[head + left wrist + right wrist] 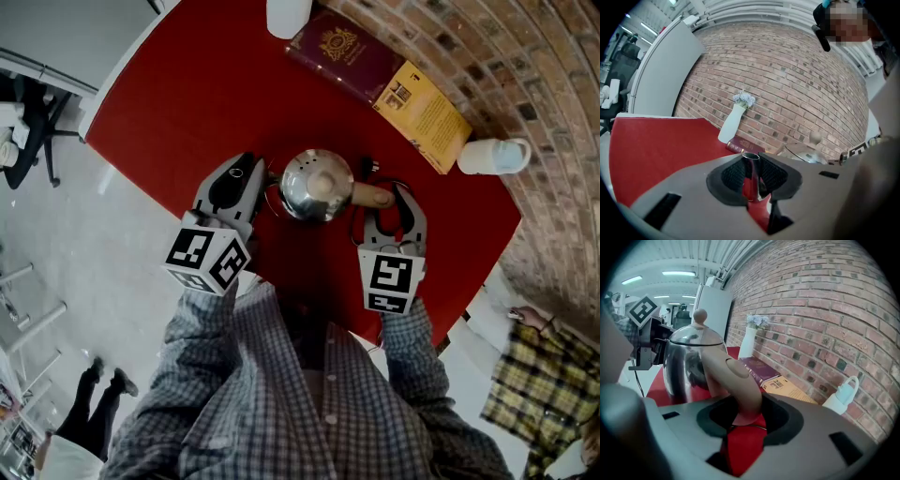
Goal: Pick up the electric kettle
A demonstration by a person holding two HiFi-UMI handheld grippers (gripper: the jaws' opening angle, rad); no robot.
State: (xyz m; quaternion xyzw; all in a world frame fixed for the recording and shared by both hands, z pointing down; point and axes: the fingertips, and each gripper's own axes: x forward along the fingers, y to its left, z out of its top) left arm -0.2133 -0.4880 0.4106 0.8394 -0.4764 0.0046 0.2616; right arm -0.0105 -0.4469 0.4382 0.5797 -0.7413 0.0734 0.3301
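A shiny steel kettle (317, 185) with a tan handle (372, 195) stands near the front of the red table (187, 112). My left gripper (246, 173) is on its left side. In the left gripper view the kettle's narrow metal spout (751, 164) stands upright between the ribbed pads, and the left gripper (751, 174) is shut on it. My right gripper (384, 199) is on the kettle's right. In the right gripper view the curved handle (736, 376) drops between the jaws of the right gripper (747, 416), which stand open with a gap on one side. The kettle body (689, 362) rises just beyond.
Behind the kettle lie a burgundy book (347, 52) and a yellow booklet (427, 112). A white vase (288, 14) stands at the back and a white bottle (492, 157) at the right, by the brick wall. A person in yellow plaid (539, 375) stands at the lower right.
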